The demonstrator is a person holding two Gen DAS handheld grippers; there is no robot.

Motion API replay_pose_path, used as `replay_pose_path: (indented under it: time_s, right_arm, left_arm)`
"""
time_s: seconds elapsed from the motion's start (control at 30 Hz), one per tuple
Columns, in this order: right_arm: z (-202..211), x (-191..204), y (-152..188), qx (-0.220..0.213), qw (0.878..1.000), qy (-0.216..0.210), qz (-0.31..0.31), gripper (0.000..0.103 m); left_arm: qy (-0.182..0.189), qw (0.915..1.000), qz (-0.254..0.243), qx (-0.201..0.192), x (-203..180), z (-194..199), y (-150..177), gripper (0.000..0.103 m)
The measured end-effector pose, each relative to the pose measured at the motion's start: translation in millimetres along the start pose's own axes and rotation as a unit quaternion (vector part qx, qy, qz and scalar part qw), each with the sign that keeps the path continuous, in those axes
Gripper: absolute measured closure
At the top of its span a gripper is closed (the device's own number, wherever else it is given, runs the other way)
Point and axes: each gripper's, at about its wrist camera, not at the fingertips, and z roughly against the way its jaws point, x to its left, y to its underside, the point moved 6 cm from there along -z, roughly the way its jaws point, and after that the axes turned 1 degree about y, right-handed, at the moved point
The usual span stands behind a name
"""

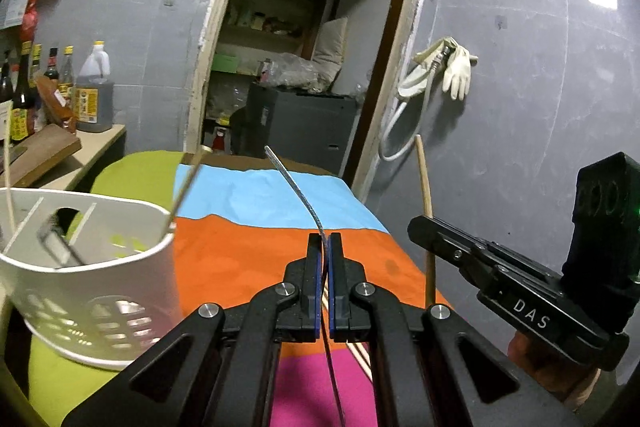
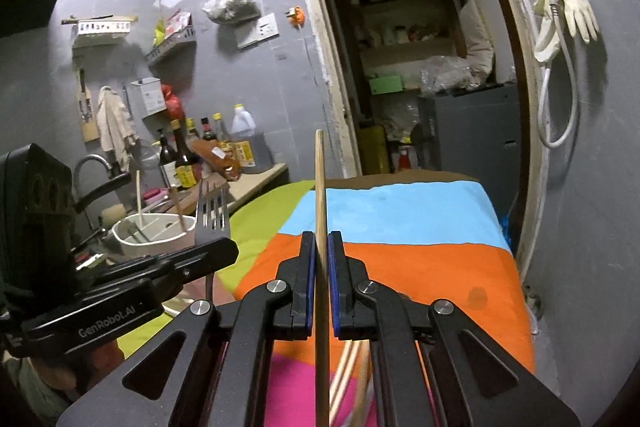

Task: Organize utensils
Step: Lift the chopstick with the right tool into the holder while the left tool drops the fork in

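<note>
Left hand-held gripper (image 1: 325, 247) is clamping a stiff, slippery fork (image 1: 298, 187) mid-handle; right hand-held gripper (image 2: 320, 247) is pinching a light, rigid chopstick (image 2: 319, 179) mid-shaft.

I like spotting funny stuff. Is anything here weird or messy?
A little. White gloves dangle from a wall tap, a bag hangs high on the wall, and loose chopsticks lie on the striped cloth. Nothing looks spilled or broken.

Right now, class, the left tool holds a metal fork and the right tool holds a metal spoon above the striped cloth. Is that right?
Not quite. The right tool grips a thin wooden chopstick, not a spoon, as the right wrist view shows. The left tool does hold the metal fork above the colourful striped cloth.
</note>
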Motion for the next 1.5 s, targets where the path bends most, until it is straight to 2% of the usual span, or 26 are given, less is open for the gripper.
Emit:
replay_pose_path:
  time_s: [0.23,0.43,0.63,0.87,0.97,1.17,1.33,1.5]
  right_arm:
    - [16.7,27.2,-19.7,-0.044,0.999,-0.015,0.025,0.099]
    - [27.1,60.2,-59.7,-0.103,0.993,-0.040,0.047,0.099]
    - [30.5,95.9,-109.2,-0.163,0.982,-0.074,0.061,0.099]
    - [11.4,134.2,-142.6,-0.186,0.974,-0.121,0.052,0.099]
    - [-5.8,148.0,-142.6,-0.185,0.974,-0.119,0.057,0.099]
    - [-44.0,156.7,-123.6,-0.165,0.979,-0.103,0.057,0.099]
    - [-70.4,154.4,-99.8,-0.133,0.985,-0.089,0.061,0.099]
    - [-81.5,151.7,-83.2,-0.117,0.988,-0.083,0.065,0.099]
  left_arm:
    - [-0.009,0.9991,0.001,-0.041,12.9,41.1,-25.5,0.102]
    - [-0.030,0.9947,0.004,-0.098,34.9,83.5,-63.8,0.102]
    - [-0.095,0.9822,0.003,-0.162,79.4,127.0,-101.1,0.102]
    - [-0.180,0.9654,0.009,-0.189,145.1,146.6,-122.6,0.102]
    - [-0.202,0.9606,0.013,-0.191,171.2,140.2,-123.4,0.102]
    - [-0.225,0.9586,0.021,-0.173,200.3,116.8,-106.8,0.102]
    - [-0.233,0.9602,0.018,-0.153,205.4,99.1,-87.8,0.102]
    - [-0.224,0.9657,0.016,-0.131,204.9,88.9,-69.1,0.102]
